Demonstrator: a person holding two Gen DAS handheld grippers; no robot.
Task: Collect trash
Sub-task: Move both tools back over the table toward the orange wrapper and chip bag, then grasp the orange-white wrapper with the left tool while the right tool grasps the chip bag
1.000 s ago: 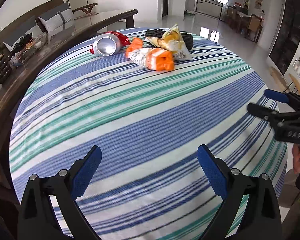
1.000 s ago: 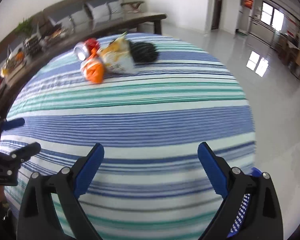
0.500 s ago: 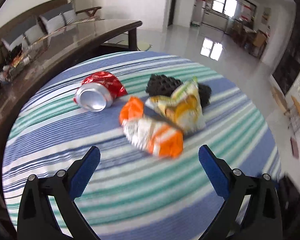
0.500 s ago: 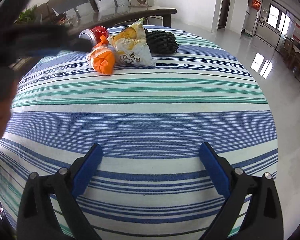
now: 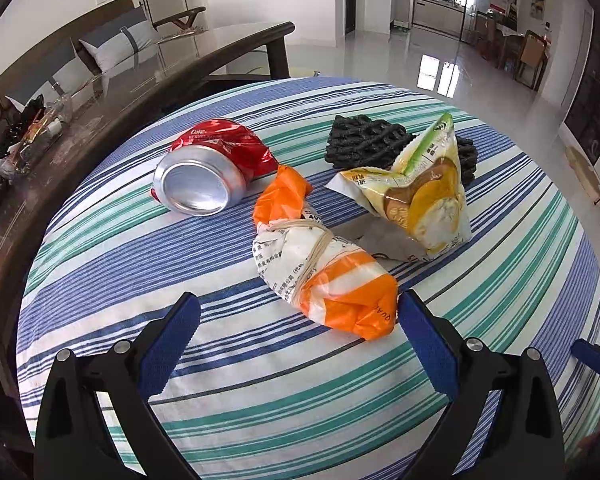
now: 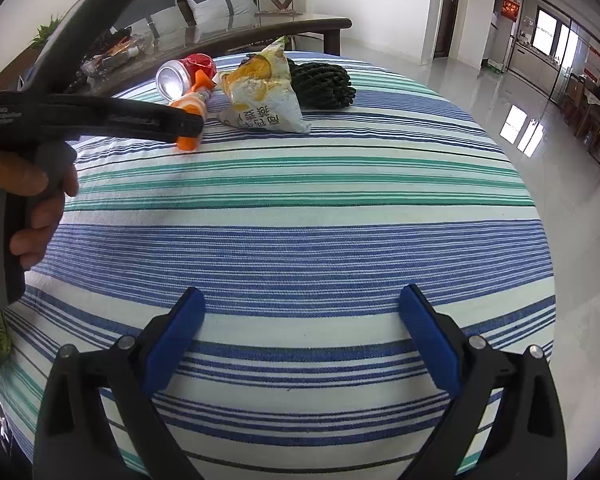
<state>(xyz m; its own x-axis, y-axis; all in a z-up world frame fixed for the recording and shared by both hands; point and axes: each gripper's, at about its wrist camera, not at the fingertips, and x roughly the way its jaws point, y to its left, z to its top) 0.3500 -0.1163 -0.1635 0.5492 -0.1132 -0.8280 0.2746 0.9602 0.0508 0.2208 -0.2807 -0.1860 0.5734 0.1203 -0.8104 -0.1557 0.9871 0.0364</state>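
Observation:
Trash lies on the striped tablecloth [image 5: 260,400]: an orange and white wrapper [image 5: 324,272] tied with a rubber band, a crushed red cola can [image 5: 208,168], a yellow snack bag [image 5: 420,192] and black foam netting [image 5: 364,144]. My left gripper [image 5: 298,336] is open, its blue pads just short of the orange wrapper's near end. My right gripper [image 6: 300,336] is open and empty over the near part of the cloth [image 6: 300,248]. The right wrist view shows the left gripper's body from the side, hiding part of the orange wrapper [image 6: 188,110], with the can [image 6: 180,74], bag [image 6: 264,96] and netting [image 6: 324,84] beyond.
A dark wooden table [image 5: 100,96] with a glass top and clutter runs along the left, close to the round table's edge. A sofa with cushions [image 6: 216,0] stands behind. Glossy floor [image 5: 440,64] opens to the right and back.
My left gripper has moved forward across the table to the trash pile, which now fills its view. My right gripper has stayed near the table's front edge, both jaws staying open.

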